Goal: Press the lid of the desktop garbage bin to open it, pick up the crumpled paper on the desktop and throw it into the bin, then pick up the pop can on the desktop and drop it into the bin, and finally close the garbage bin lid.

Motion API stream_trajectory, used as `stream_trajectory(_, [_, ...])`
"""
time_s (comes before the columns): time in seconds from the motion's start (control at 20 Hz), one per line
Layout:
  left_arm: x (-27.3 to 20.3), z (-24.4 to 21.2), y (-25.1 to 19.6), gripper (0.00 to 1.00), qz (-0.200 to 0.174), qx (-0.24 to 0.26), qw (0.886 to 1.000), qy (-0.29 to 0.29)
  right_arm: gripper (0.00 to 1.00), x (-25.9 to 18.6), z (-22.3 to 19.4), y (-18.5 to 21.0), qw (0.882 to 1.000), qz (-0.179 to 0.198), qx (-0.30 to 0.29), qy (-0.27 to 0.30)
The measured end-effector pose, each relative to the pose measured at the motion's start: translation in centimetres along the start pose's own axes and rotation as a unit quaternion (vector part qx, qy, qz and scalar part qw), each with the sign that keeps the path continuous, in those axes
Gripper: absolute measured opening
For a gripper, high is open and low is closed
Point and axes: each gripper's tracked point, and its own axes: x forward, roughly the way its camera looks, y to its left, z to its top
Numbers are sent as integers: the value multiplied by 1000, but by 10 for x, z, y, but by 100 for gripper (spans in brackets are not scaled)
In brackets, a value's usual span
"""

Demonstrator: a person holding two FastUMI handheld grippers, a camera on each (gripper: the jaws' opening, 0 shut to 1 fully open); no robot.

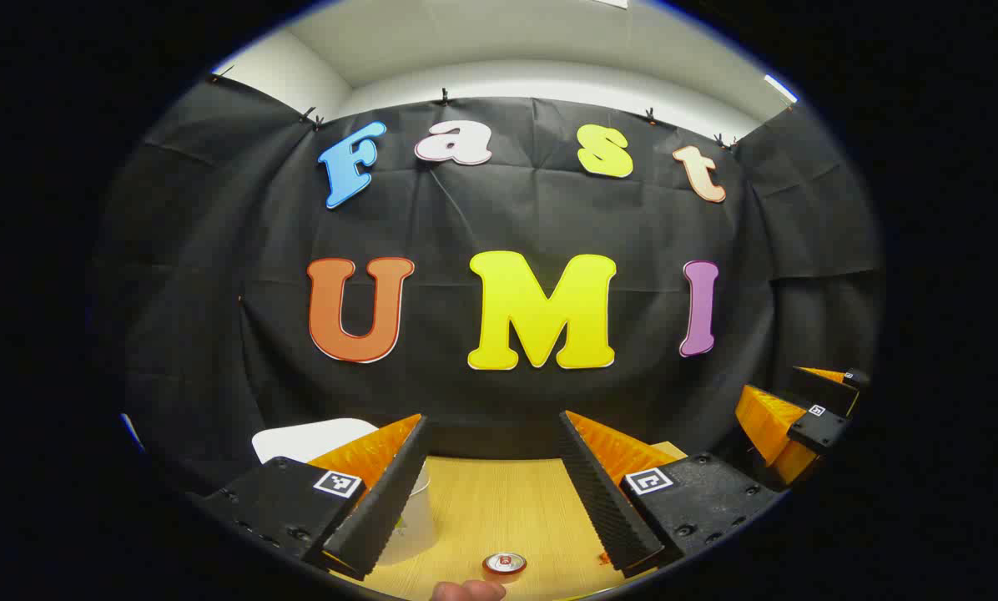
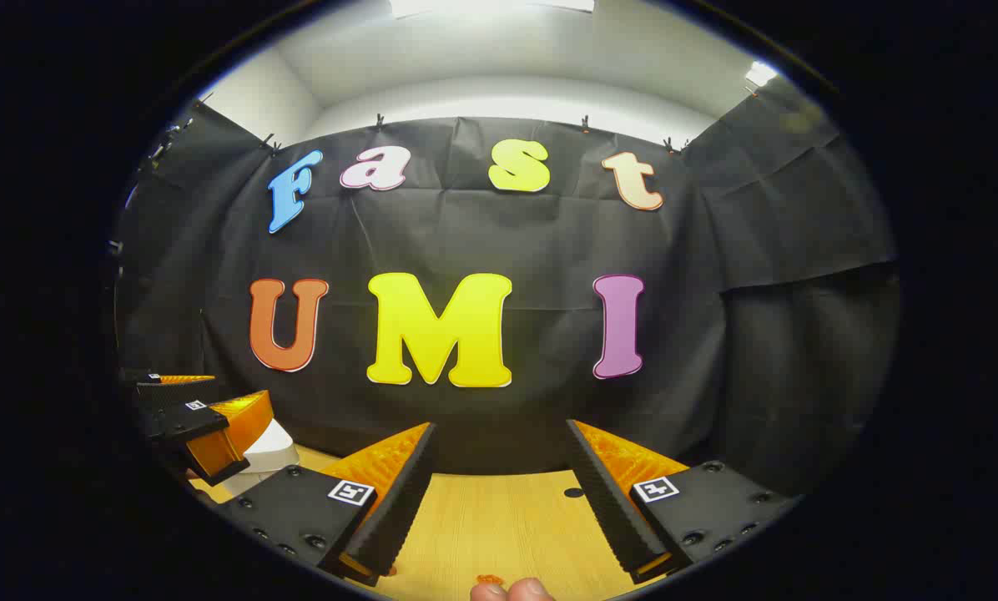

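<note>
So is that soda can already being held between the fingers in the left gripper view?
No. The pop can stands on the wooden table, apart from the open left gripper, whose fingers touch nothing.

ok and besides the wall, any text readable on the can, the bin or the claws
No readable words.
Red and silver pop can: print too blurred to read.
White plastic garbage bin: no writing shows.
Square black-and-white markers on left claw and right claw: coded patterns, no words.

The pop can [image 1: 504,563] stands on the table [image 1: 499,509], right of the garbage bin [image 1: 315,438].
</note>
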Motion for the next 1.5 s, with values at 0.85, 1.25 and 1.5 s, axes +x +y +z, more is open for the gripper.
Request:
stream_trajectory(0.85, [-1, 9, 3, 99, 3, 11, 1000, -13, 96, -5, -1, -4, 1000, -3, 4, 7])
stream_trajectory(1.25, [2, 13, 12, 98, 29, 15, 999, -12, 96, 0, 1, -5, 1000, 4, 10, 8])
stream_trajectory(1.5, [9, 11, 34, 98, 69, 14, 997, -9, 96, 8, -1, -13, 1000, 6, 11, 10])
